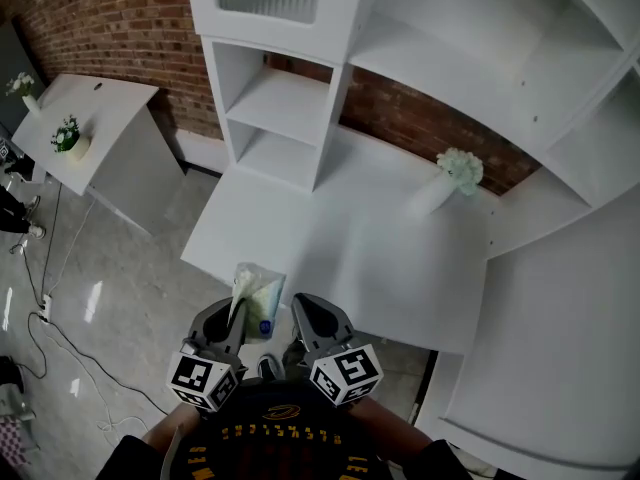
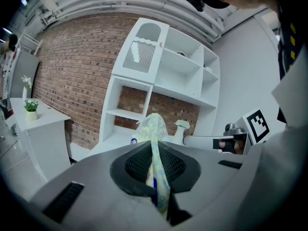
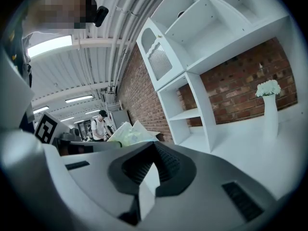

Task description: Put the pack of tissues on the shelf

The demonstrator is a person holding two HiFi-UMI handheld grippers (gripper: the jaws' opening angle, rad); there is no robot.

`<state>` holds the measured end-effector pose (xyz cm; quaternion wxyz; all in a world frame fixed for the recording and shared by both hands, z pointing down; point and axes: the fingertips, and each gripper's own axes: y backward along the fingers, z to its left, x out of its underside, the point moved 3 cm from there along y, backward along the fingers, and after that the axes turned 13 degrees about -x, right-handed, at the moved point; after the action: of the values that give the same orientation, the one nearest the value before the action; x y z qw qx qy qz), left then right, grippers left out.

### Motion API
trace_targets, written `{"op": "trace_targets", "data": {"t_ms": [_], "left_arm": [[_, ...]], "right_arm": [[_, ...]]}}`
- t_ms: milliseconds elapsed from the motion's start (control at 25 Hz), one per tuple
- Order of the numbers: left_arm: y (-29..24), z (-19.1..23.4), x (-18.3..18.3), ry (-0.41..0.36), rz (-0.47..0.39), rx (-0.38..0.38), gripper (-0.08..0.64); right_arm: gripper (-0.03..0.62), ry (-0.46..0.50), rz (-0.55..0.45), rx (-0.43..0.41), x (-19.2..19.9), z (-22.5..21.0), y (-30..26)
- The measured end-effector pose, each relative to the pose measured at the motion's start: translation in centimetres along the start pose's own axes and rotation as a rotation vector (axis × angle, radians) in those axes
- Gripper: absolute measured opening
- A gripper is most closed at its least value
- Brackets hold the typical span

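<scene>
Head view: both my grippers hang low, at the near edge of the counter point(image 1: 380, 258). My left gripper point(image 1: 232, 318) has its jaws closed on the pack point(image 1: 257, 290), which sticks out ahead of the jaw tips over the counter's near corner. My right gripper point(image 1: 305, 313) sits just beside it, to the right, apart from the pack. The shelf point(image 1: 290, 118) stands well ahead of both jaws at the counter's far side, against the brick wall. A vase point(image 1: 440, 188) of white flowers is ahead and to the right.

Left gripper view: my left gripper point(image 2: 153, 144) pinches the pack point(image 2: 153, 124) by a thin edge. The pale wrapper runs down between the pads and bulges up past the tips. The shelf point(image 2: 163, 76) rises beyond it, the vase point(image 2: 180, 130) just right of the pack. My right gripper point(image 2: 231, 142) shows off to the right.

Right gripper view: my right gripper point(image 3: 153, 150) has its jaws only narrowly apart, and only the white counter shows through the slit. The pack point(image 3: 126, 133) is to the left of these jaws. The shelf point(image 3: 192, 81) stands ahead, the vase point(image 3: 269, 109) far right. A person point(image 3: 99, 124) stands far back on the left.
</scene>
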<state>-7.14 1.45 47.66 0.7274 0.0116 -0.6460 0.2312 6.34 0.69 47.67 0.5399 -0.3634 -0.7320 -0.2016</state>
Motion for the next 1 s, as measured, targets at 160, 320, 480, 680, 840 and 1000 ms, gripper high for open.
{"op": "trace_targets", "data": {"t_ms": [160,320,480,680,840,1000], "left_arm": [[-3.0,-0.2,-0.9,-0.002,-0.005,-0.014,0.017],[-5.7,-0.5,-1.9,0.005,-0.014,-0.036,0.017],[-7.7,-0.9,-3.5,-0.009,-0.036,-0.052,0.017],[-9.9,-0.2,-5.2,-0.024,-0.056,-0.086,0.017],[-11.2,0.9,-6.6,0.002,-0.070,-0.094,0.017],[-12.7,2.0,-8.3,0.066,-0.082,-0.089,0.017]], "right_arm": [[-0.002,-0.002,0.004,-0.010,-1.1,-3.1,-1.3],[-0.002,0.001,0.001,-0.034,-2.2,-5.6,-2.3],[-0.002,0.007,-0.010,-0.050,-3.8,-7.6,-3.2],[-0.002,0.038,-0.027,-0.085,-6.2,-9.7,-4.5],[-0.002,0.059,-0.041,-0.101,-7.5,-10.7,-5.4],[-0.002,0.064,-0.049,-0.105,-8.4,-11.7,-6.5]]}}
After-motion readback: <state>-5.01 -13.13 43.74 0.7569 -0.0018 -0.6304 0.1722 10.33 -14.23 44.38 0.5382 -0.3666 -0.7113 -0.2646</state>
